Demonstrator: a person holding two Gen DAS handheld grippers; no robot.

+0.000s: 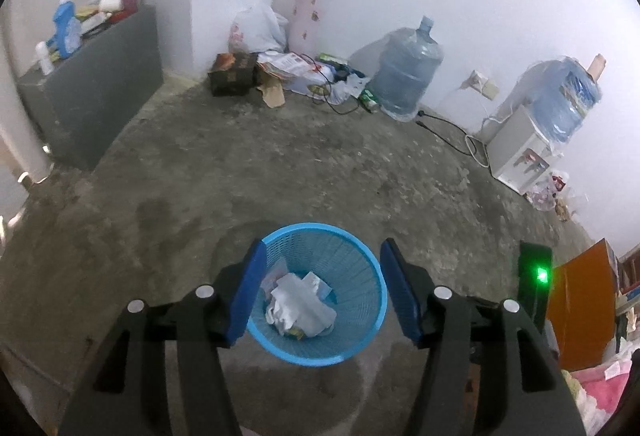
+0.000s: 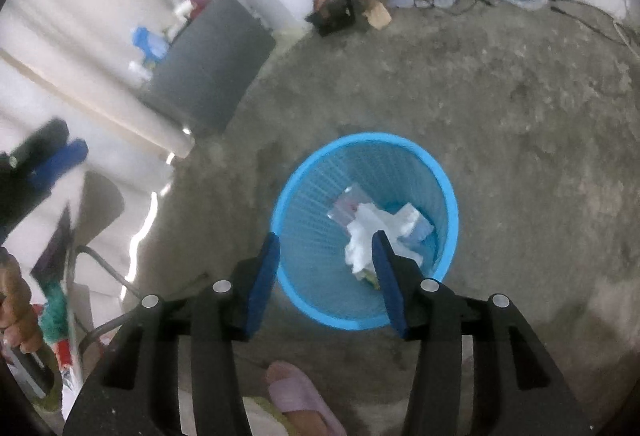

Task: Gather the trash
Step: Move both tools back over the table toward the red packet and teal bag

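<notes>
A blue mesh wastebasket [image 1: 378, 312] stands on the concrete floor, with crumpled white paper [image 1: 300, 300] and bits of wrapper lying in its bottom. My left gripper [image 1: 323, 248] hangs over it, open, its blue pads spread about as wide as the basket with nothing between them. In the right wrist view the same basket [image 2: 360, 137] sits just ahead, the paper [image 2: 366, 224] inside it. My right gripper [image 2: 326, 236] is open and empty above the basket's near-left rim. A blue finger [image 2: 64, 156] of the left gripper shows at the left edge.
A grey cabinet [image 1: 100, 96] with bottles on top stands at the left. Boxes, bags and paper litter [image 1: 280, 68] pile up by the far wall, beside a water jug [image 1: 408, 76], a floor cable [image 1: 444, 124] and a dispenser [image 1: 520, 156]. A person's pink slipper [image 2: 296, 396] is near.
</notes>
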